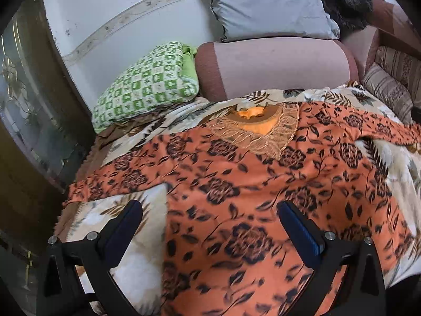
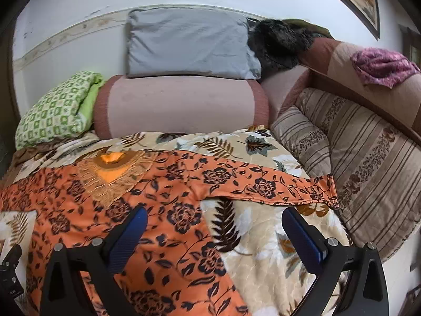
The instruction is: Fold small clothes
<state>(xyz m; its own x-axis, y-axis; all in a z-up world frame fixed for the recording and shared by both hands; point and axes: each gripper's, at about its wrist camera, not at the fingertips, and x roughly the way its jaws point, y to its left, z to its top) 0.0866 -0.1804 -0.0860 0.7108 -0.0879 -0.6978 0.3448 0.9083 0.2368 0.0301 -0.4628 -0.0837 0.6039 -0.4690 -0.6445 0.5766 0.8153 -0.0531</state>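
Both grippers, left (image 1: 210,218) and right (image 2: 214,226), hover fingers spread over flat orange floral dress (image 1: 236,184).

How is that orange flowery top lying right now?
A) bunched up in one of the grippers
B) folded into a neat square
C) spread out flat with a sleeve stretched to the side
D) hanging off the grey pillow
C: the orange top lies open on the leaf-print blanket, its sleeve stretched sideways toward the striped cushions.

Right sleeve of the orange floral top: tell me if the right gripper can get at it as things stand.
Probably yes. The right gripper is open and holds nothing, and the right sleeve lies flat on the leaf-print blanket just ahead of its fingers, with nothing lying on it or between them.
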